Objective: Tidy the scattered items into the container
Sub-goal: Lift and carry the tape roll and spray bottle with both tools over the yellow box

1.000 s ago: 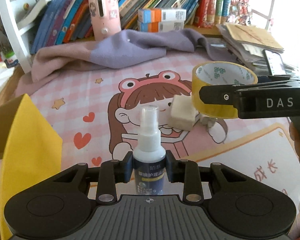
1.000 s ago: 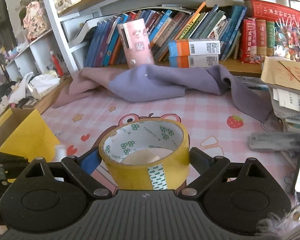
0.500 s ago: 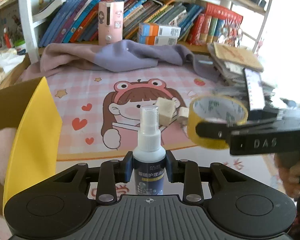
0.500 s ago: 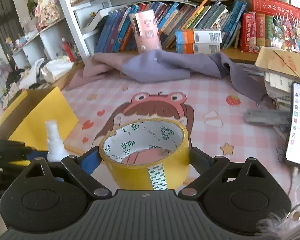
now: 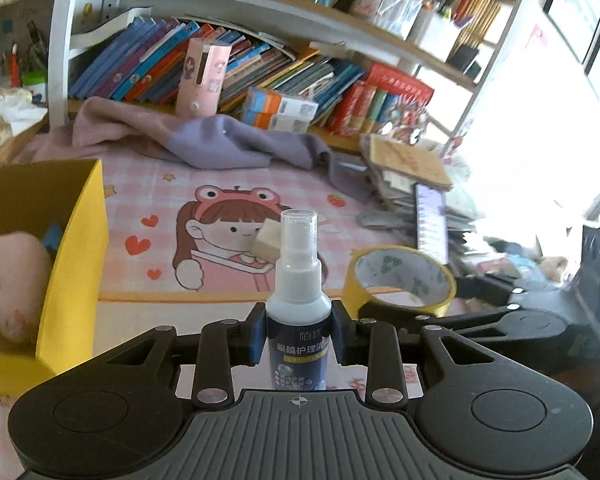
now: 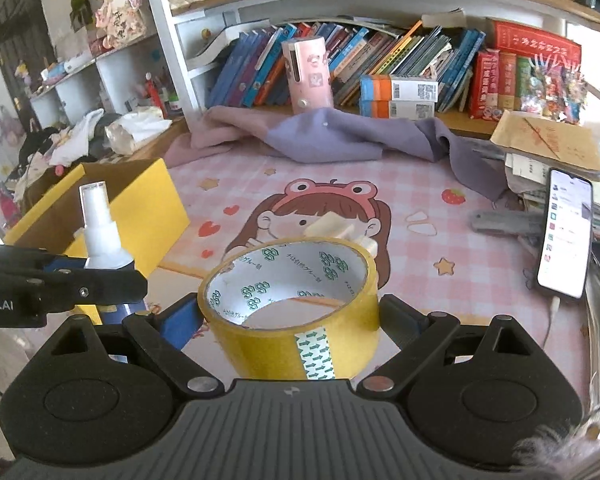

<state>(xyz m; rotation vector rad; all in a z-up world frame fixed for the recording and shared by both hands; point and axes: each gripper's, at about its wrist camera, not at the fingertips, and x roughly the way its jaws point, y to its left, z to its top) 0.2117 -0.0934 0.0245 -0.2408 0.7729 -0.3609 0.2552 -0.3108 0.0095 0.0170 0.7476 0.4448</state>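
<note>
Now gripping two items at once. Left gripper [image 5: 299, 338] pinching an upright spray bottle [image 5: 299, 300] by its dark body (white cap clear above the jaws), raised over the near edge of the pink cartoon mat [image 5: 220, 240]. Right gripper [image 6: 290, 320] clamped wide across a roll of yellow tape [image 6: 290, 312], hole facing up, just right of the bottle. Yellow cardboard box [image 5: 74, 264] at the left, open, holding a pink plush toy [image 5: 14, 280]. Farther out on the mat, a pale block [image 6: 328, 226]. Far back on the counter, a crumpled purple cloth [image 6: 332, 136] below the bookshelf [image 6: 380, 60]; a lit phone [image 6: 566, 236] at the right.
</note>
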